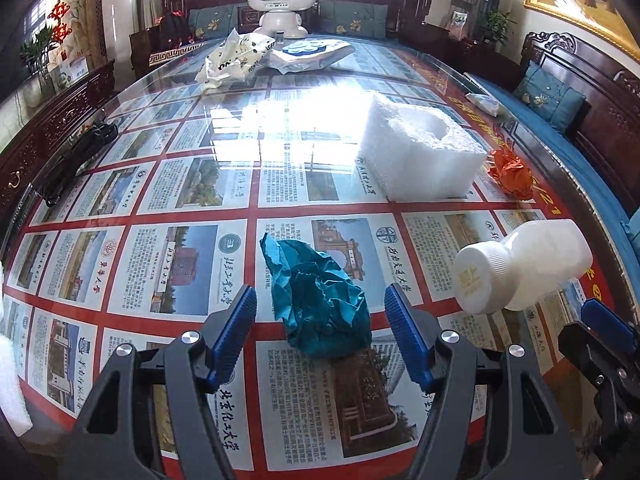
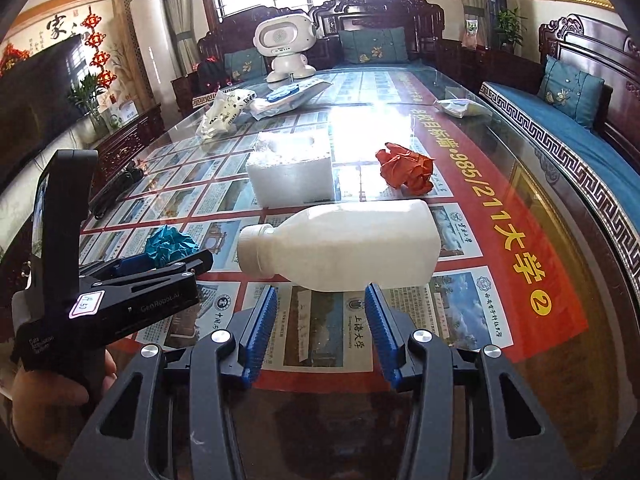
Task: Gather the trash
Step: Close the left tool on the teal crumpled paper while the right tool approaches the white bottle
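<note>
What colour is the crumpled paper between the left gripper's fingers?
Teal crumpled paper, clearest in the left wrist view.

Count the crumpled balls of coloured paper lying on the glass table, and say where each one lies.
2. The teal paper ball lies between the left tongs' open tips; the orange paper ball lies beyond the white bottle, right of the foam block.

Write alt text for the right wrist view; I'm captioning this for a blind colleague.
The open right gripper points at a white plastic bottle lying on its side on a glass-topped table, nothing between its pads. To the left, the left gripper reaches toward a crumpled teal paper; farther back sit a white foam block and crumpled orange paper.
</note>
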Demonstrator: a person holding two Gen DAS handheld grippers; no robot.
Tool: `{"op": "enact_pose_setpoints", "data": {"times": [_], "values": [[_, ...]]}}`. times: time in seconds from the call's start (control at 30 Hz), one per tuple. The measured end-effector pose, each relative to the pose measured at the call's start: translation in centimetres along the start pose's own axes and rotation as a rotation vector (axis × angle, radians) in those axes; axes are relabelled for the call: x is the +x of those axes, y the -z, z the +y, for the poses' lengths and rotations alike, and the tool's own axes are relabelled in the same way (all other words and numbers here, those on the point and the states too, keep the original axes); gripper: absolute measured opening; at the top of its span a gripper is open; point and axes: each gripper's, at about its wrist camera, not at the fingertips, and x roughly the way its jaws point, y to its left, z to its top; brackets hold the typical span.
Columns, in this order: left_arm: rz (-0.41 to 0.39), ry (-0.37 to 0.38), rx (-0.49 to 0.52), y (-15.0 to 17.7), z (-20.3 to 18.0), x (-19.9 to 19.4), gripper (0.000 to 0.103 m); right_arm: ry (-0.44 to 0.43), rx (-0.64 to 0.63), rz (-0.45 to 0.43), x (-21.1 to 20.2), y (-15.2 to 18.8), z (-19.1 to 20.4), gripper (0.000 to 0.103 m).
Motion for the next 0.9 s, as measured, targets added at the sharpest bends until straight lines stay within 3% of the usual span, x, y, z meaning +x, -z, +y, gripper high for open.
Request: {"op": "enact_pose_setpoints", "data": {"times": [0.03,0.07,0.1,0.4,0.63,0.9], "values": [[-0.002,-0.002,-0.005,0.0,0.1,-0.1,0.059,0.004,-0.004,0.003,0.1,-0.1,0.0,0.046],[-0.005,-0.001,-0.009,0.0,0.2,-0.2,0.047,0.008,-0.008,0.007,0.2,-0.1,0.0,0.047],[-0.005,0.004,-0.011,-0.1,0.2,-0.3,0.043,0.012,-0.009,0.009,0.3,-0.3,0.0,0.049],[-0.004,0.046,0.002,0.2,-0.1,-0.5,0.042,-0.003,0.007,-0.005,0.6,-1.3,0.1,0.049],[0.001,0.062,0.017,0.5,-0.5,-0.7,0.042,0.061,0.008,-0.043,0.8,-4.6,-2.1,0.049],[0.004,0.064,0.012,0.8,-0.7,-0.9,0.042,0.047,0.045,0.025,4.8,-7.0,-3.6,0.049]]}}
